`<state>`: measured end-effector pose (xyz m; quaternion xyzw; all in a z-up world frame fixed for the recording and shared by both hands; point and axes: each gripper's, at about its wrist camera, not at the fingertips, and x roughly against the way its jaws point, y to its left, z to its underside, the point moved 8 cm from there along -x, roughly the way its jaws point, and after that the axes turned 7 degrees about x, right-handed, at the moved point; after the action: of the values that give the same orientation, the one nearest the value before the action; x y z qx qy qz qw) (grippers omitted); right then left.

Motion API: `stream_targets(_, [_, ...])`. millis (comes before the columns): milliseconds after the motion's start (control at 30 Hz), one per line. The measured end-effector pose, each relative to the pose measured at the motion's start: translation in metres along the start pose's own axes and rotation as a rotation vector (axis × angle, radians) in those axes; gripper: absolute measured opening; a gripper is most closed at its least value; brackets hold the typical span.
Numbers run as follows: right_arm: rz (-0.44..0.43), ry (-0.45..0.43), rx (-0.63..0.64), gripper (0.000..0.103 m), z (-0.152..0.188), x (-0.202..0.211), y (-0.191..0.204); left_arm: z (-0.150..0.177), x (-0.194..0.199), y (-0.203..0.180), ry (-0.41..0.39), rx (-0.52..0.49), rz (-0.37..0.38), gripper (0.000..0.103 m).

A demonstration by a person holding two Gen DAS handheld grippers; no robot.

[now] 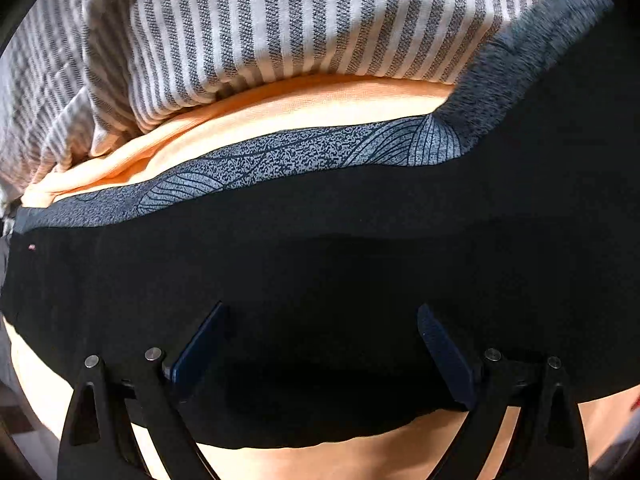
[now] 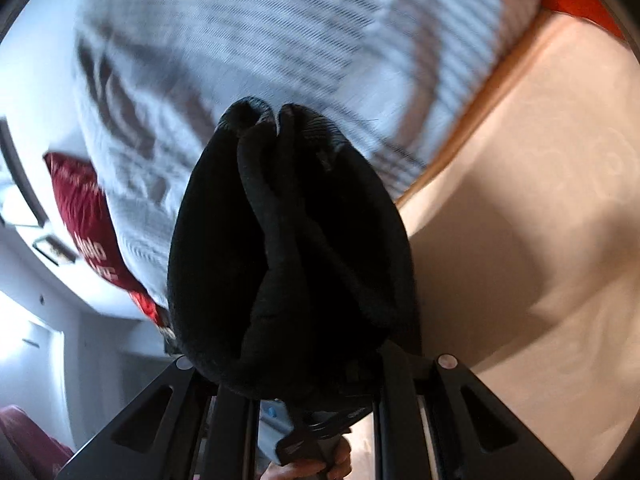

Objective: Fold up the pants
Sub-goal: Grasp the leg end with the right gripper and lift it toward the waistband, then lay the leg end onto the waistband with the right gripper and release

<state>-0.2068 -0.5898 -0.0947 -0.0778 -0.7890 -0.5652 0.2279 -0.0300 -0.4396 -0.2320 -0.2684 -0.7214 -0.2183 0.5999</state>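
Peach bedsheet (image 1: 340, 96) under striped bedding (image 1: 280, 20); black pants (image 1: 320, 248) lie spread flat.
Left gripper (image 1: 320, 344) hovers released, fingers apart over soft, limp cloth; take a hem edge. Right view: right gripper (image 2: 316, 384) clenched on a bunched pants fold, light and floppy.

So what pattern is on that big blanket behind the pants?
Grey and white stripes on the blanket, clearest in the left wrist view.

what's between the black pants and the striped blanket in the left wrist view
In the left wrist view, a grey leaf-patterned band borders the black pants, then a fold of orange fabric runs under the striped blanket.
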Motion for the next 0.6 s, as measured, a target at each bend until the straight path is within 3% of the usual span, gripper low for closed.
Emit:
stream_targets(133, [0.044, 0.02, 0.071, 0.015, 0.01, -0.02, 0.034, -0.021, 0.02, 0.051, -0.014, 0.06, 0.059, 0.096])
stream_targets(367, [0.147, 0.099, 0.195, 0.015, 0.043, -0.074, 0.072, -0.04, 0.046, 0.168, -0.069, 0.105, 0.023, 0.096])
stream_targets(500, [0.275, 0.16, 0.272, 0.015, 0.074, -0.127, 0.077, -0.04, 0.044, 0.232, -0.05, 0.148, -0.012, 0.096])
stream_targets(600, [0.428, 0.223, 0.374, 0.015, 0.103, -0.168, 0.075, -0.027, 0.044, 0.268, -0.048, 0.192, -0.029, 0.096])
